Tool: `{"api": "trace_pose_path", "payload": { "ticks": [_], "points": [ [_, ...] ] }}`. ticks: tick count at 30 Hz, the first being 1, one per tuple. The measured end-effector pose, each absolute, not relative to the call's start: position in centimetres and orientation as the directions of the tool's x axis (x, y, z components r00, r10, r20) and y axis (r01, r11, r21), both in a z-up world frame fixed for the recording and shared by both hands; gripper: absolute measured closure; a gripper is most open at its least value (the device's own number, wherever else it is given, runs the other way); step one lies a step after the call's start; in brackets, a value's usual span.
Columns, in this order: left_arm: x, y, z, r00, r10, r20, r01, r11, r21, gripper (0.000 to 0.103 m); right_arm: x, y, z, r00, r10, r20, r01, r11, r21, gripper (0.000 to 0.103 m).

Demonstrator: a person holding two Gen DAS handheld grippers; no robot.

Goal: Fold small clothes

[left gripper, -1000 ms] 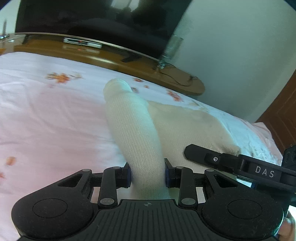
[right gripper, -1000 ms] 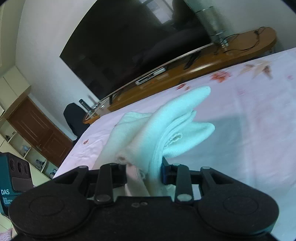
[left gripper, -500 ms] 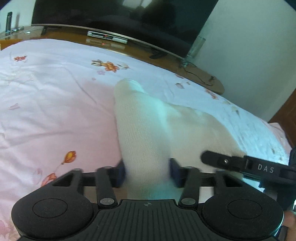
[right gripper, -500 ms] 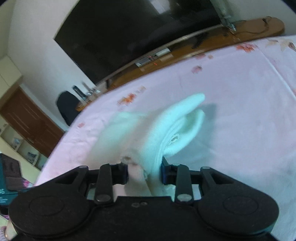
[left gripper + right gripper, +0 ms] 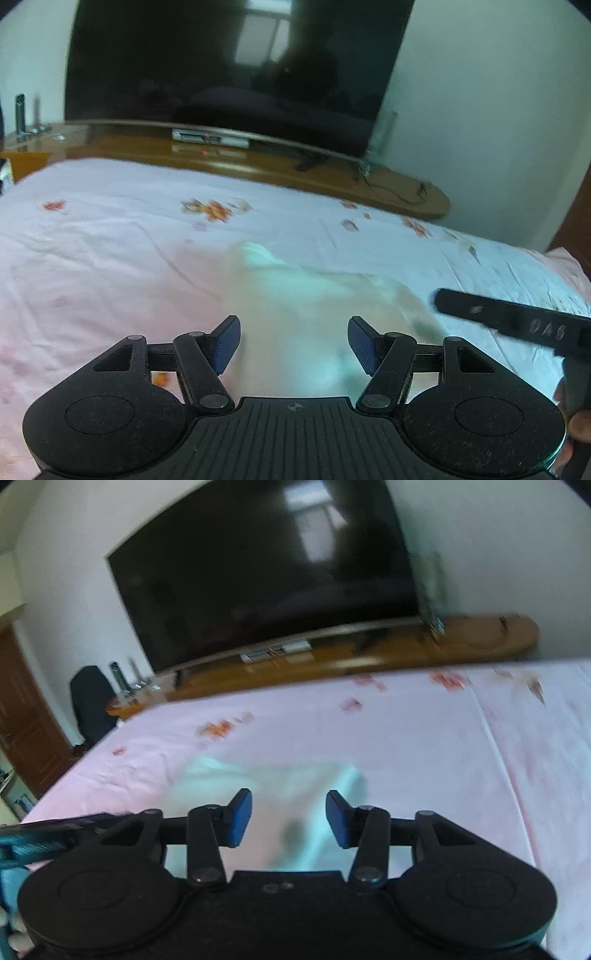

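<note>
The soft, cream knitted garment [image 5: 295, 317] is lying bunched on the pink floral bedsheet [image 5: 110, 266]. The left gripper [image 5: 294, 345] is standing open; the right gripper [image 5: 289, 819] is opening, both straddling the cloth unpressed.

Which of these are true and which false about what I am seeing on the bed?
1. A cream knitted garment lies on a pink floral bedsheet. True.
2. The left hand-held gripper clamps the garment tightly. False: its blue pads stand apart, with cloth between them but not pinched.
3. A large dark television stands on a wooden cabinet beyond the bed. True.
4. The right hand-held gripper is lifting the garment off the bed. False: its jaws are opening, and the cloth lies flat on the sheet.
5. The television shows a bright cartoon. False: the screen is dark, with only reflections.
</note>
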State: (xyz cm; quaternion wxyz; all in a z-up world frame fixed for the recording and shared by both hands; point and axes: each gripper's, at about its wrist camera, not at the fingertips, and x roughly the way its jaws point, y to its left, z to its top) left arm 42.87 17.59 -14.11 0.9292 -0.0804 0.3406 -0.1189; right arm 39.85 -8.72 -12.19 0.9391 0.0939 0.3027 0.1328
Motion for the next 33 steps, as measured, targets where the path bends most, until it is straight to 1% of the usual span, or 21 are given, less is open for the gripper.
{"api": "trace_pose_path", "payload": {
  "ticks": [2, 4, 5, 6, 7, 8, 12, 15, 20, 23, 25, 28, 31, 33],
  "points": [
    [43.8, 17.0, -15.5, 0.709, -0.254, -0.658, 0.139, 0.965, -0.222, 0.039, 40.4, -8.0, -12.8, 0.757, 0.328, -0.565, -0.219, 0.942, 0.254, 0.068],
    [44.6, 16.6, -17.0, 0.692, -0.205, -0.693, 0.095, 0.976, -0.194, 0.039, 41.2, -7.5, -14.4, 0.723, 0.315, -0.616, -0.209, 0.948, 0.24, 0.068],
    [44.9, 16.6, -17.5, 0.69, -0.176, -0.702, 0.078, 0.982, -0.17, 0.039, 41.5, -7.4, -15.5, 0.699, 0.304, -0.647, -0.197, 0.952, 0.234, 0.071],
    [45.2, 16.5, -17.9, 0.687, -0.174, -0.705, 0.072, 0.983, -0.172, 0.039, 42.0, -7.5, -16.5, 0.678, 0.282, -0.678, -0.179, 0.959, 0.22, 0.072],
    [45.4, 16.6, -18.0, 0.685, -0.173, -0.708, 0.06, 0.982, -0.181, 0.039, 42.3, -7.6, -17.2, 0.678, 0.268, -0.685, -0.169, 0.963, 0.21, 0.074],
    [45.5, 16.5, -18.0, 0.682, -0.168, -0.711, 0.053, 0.982, -0.181, 0.039, 42.2, -7.8, -17.3, 0.687, 0.267, -0.676, -0.165, 0.963, 0.213, 0.074],
    [44.8, 16.4, -17.1, 0.68, -0.165, -0.715, 0.061, 0.984, -0.169, 0.039, 42.4, -7.2, -16.2, 0.675, 0.253, -0.693, -0.157, 0.967, 0.201, 0.073],
    [43.3, 16.8, -16.3, 0.683, -0.177, -0.709, 0.07, 0.982, -0.178, 0.038, 40.8, -7.3, -14.9, 0.693, 0.28, -0.665, -0.165, 0.959, 0.232, 0.067],
    [39.8, 16.4, -15.8, 0.674, -0.178, -0.717, 0.099, 0.984, -0.152, 0.038, 37.3, -6.5, -13.3, 0.708, 0.292, -0.643, -0.193, 0.956, 0.222, 0.067],
    [37.6, 16.1, -16.5, 0.66, -0.183, -0.728, 0.106, 0.983, -0.15, 0.038, 34.9, -6.3, -13.4, 0.712, 0.292, -0.639, -0.179, 0.955, 0.237, 0.067],
    [36.6, 15.9, -17.7, 0.639, -0.172, -0.75, 0.108, 0.985, -0.133, 0.038, 33.4, -6.1, -14.4, 0.703, 0.282, -0.653, -0.161, 0.957, 0.241, 0.067],
    [35.7, 16.0, -18.4, 0.648, -0.161, -0.744, 0.113, 0.987, -0.114, 0.038, 32.8, -5.5, -17.0, 0.647, 0.235, -0.726, -0.111, 0.97, 0.216, 0.068],
    [34.9, 16.2, -17.3, 0.643, -0.177, -0.745, 0.124, 0.984, -0.127, 0.038, 32.2, -5.0, -16.7, 0.657, 0.211, -0.723, -0.102, 0.976, 0.192, 0.068],
    [34.1, 16.1, -16.4, 0.651, -0.176, -0.739, 0.139, 0.984, -0.111, 0.038, 31.3, -4.9, -15.6, 0.679, 0.227, -0.698, -0.101, 0.971, 0.217, 0.065]
  ]
}}
